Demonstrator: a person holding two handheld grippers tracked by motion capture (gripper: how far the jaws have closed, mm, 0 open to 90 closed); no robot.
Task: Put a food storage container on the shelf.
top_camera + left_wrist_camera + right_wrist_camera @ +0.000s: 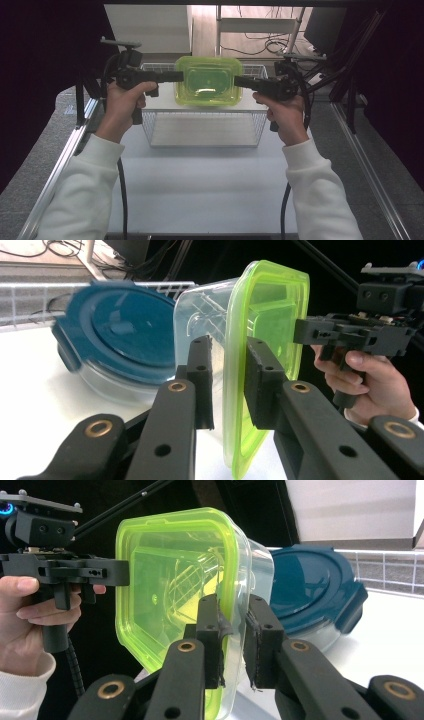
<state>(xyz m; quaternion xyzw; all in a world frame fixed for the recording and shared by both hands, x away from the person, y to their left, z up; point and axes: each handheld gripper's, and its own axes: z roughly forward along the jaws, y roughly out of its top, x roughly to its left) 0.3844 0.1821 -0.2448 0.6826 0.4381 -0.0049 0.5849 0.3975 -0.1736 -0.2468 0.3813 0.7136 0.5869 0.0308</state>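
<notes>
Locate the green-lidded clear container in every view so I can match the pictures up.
High view: the green-lidded container sits upper centre, above the wire basket, between the left tongs and the right tongs.
Left gripper view: centre, tipped on edge, its rim pinched by the near jaws.
Right gripper view: centre-left, rim between the near jaws.
Shared landmark: the blue-lidded container lies behind it in both gripper views.

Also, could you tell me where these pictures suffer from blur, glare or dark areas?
High view: the edges are black, and bright light glares off the green-lidded container, washing out its lid. Left gripper view: the blue-lidded container is smeared with blur, while the left claw is sharp. Right gripper view: mostly crisp, with the right claw clear against a dark backdrop.
</notes>
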